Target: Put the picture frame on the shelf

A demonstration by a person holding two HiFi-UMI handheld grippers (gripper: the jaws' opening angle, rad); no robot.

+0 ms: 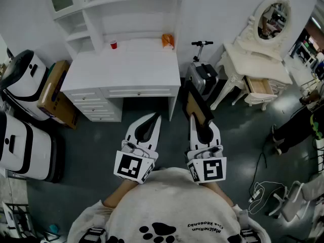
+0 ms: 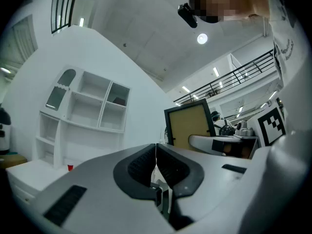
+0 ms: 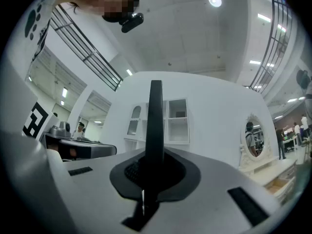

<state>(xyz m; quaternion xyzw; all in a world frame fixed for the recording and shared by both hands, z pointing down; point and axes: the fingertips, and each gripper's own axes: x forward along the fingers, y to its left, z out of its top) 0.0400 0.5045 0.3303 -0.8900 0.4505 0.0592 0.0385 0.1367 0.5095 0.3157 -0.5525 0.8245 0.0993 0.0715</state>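
My right gripper (image 1: 201,127) is shut on the picture frame (image 1: 195,105), a black-edged frame with a tan back, held upright in front of me over the floor. In the right gripper view the picture frame (image 3: 155,126) shows edge-on as a dark bar rising from between the jaws. The left gripper view shows the picture frame (image 2: 190,126) to its right. My left gripper (image 1: 147,128) is shut with nothing in it, beside the right one. The white shelf unit (image 1: 109,6) stands on the white desk (image 1: 126,67) ahead of both grippers.
A red cup (image 1: 113,44) and an orange item (image 1: 167,40) sit on the desk's back edge. A dark suitcase (image 1: 202,77) stands right of the desk, with a white dressing table with mirror (image 1: 263,49) beyond it. White machines (image 1: 23,110) and a cardboard box (image 1: 53,92) are at the left.
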